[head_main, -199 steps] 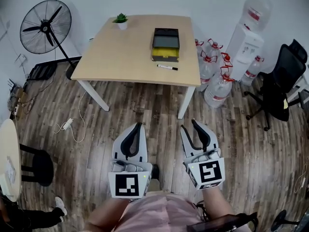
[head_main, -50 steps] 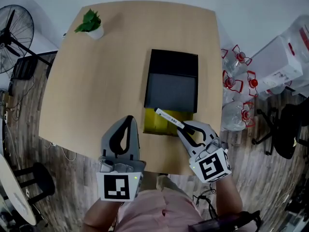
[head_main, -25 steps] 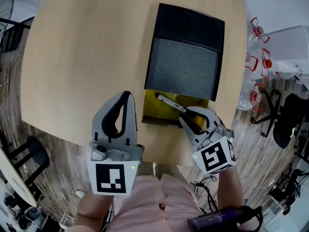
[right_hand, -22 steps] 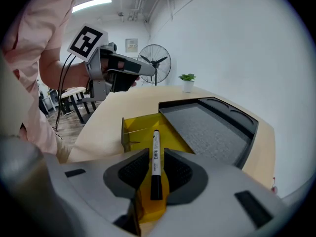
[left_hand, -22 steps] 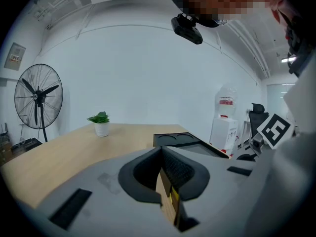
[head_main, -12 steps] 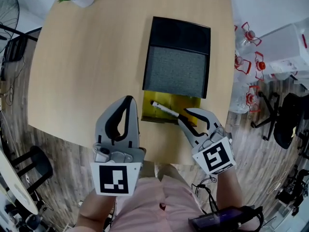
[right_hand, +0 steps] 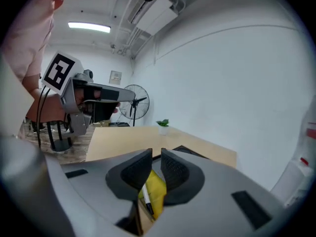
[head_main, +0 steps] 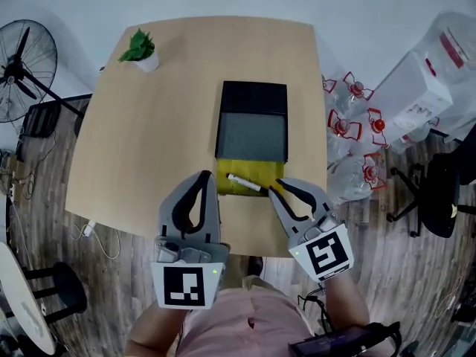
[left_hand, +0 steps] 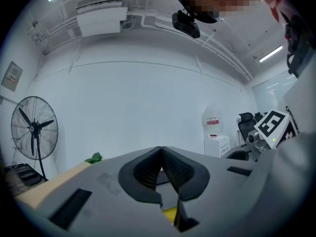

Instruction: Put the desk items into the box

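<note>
Box [head_main: 253, 98]: on the table [head_main: 149, 147], right of centre; black far part, grey middle, yellow section [head_main: 259, 171] at the near end.
Pen [head_main: 244, 183]: lies slanted on the yellow section, its right end just beside the right gripper's tips.
Left gripper [head_main: 204, 175]: jaws pressed together with nothing between them; held roughly level over the table's near edge, just left of the box, pointing far.
Right gripper [head_main: 280, 187]: jaws a narrow slit apart, pads bare; angled far-left, tips over the yellow section's near right corner, pen below them.
Forearms: both reach in from the near side, side by side.
Plant [head_main: 141, 48]: far left corner of the table.
</note>
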The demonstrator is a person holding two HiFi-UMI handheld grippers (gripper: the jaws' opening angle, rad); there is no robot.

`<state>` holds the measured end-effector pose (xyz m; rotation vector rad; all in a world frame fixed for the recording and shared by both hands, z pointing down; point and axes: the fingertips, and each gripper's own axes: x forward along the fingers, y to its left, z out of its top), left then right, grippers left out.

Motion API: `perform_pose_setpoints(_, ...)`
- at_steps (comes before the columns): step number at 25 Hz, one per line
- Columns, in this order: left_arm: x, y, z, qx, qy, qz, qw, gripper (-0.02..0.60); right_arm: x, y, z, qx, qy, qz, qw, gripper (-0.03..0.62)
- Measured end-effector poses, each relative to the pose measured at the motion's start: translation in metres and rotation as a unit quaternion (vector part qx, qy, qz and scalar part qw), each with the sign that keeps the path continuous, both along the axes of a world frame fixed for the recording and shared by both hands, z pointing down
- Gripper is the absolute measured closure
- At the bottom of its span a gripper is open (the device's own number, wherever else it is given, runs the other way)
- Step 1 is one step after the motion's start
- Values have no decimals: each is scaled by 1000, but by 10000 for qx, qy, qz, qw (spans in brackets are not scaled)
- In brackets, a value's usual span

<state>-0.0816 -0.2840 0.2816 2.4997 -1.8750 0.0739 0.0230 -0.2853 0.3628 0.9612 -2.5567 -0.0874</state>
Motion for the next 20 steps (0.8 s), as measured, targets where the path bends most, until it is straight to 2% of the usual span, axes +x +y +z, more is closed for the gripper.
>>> perform_pose_setpoints(4,11,29,-42,440,-10,39,9990,571,2,21,-62,649,-530,275,9961,564)
perform_pose_setpoints(8,22,56,-73,793,-122,75,9967,571,16,42,-110,1037,-1076,728,9861,589)
perform_pose_setpoints(12,34,73,-93,1103,-127,103,9938,571,33,58,-139,1384,-1263,1004,9771,592)
perform_pose_setpoints(20,44,93,-104,1268,-91,156,9918,571,48,81,-165,1784,-1386,1276,9658,592)
